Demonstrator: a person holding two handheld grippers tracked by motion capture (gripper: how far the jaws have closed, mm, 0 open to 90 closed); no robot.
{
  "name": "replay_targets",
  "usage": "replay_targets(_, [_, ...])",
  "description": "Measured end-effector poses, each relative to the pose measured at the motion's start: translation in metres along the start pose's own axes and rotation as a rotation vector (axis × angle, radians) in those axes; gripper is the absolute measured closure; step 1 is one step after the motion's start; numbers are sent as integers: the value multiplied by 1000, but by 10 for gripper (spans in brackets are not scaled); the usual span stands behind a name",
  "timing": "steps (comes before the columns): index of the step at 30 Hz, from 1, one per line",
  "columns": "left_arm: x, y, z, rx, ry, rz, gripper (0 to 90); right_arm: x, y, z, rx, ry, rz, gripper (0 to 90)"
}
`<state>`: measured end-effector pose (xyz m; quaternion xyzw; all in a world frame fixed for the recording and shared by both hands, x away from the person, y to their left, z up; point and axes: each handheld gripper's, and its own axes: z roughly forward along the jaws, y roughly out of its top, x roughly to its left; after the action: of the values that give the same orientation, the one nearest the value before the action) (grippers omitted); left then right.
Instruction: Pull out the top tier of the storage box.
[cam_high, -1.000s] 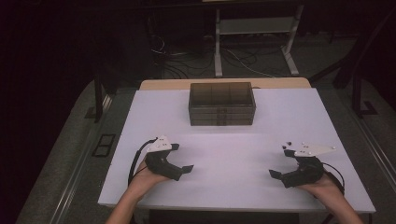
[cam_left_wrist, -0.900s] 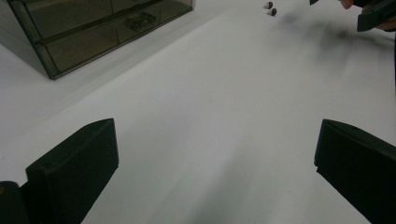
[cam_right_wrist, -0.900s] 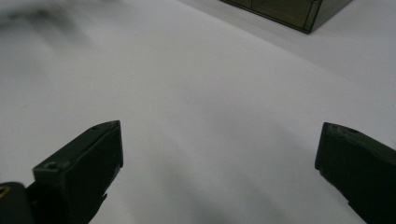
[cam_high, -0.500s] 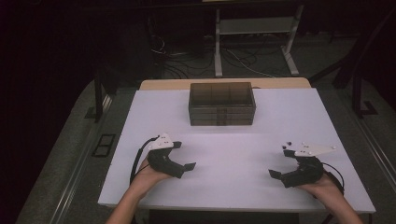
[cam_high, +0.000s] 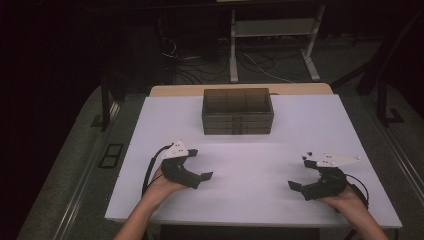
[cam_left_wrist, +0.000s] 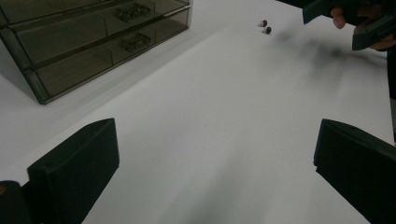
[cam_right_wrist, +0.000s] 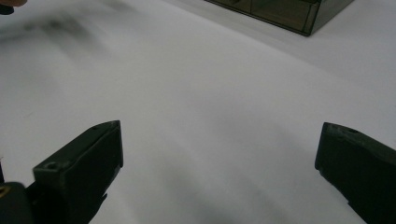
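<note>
I am holding both grippers, left (cam_high: 200, 172) and right (cam_high: 298, 181), fingers apart and empty, likely heading for the drawer box (cam_high: 238, 111) next.

Smoky translucent grey-brown on the drawer cabinet (cam_high: 238, 111), darker lines marking its drawers. Plain white over the table top (cam_high: 250, 155). Matt black on both the left gripper (cam_high: 197, 170) and right gripper (cam_high: 300, 187), each topped by a pale grey plate. Dark reddish-brown on two small beads (cam_left_wrist: 265, 26).
</note>
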<state>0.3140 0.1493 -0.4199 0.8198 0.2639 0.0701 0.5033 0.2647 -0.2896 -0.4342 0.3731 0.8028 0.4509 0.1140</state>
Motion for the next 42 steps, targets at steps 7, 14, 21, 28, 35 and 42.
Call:
replay_targets(7, [1,4,5,-6,-12,-3,0,-1,0,0,-5,3,10,5])
replay_targets(14, [0,8,8,-1,-13,0,0,0,0,0,-8,6,8,5])
replay_targets(21, [-1,10,12,-1,-11,4,0,0,0,0,-10,12,12,5])
replay_targets(28, [0,10,14,-13,-12,0,0,0,0,1,-9,13,10,5])
replay_targets(35, [3,12,18,-19,-21,-6,0,0,0,1,-9,17,12,5])
replay_targets(42, [4,13,22,-19,-21,-4,0,0,0,2,-10,18,14,5])
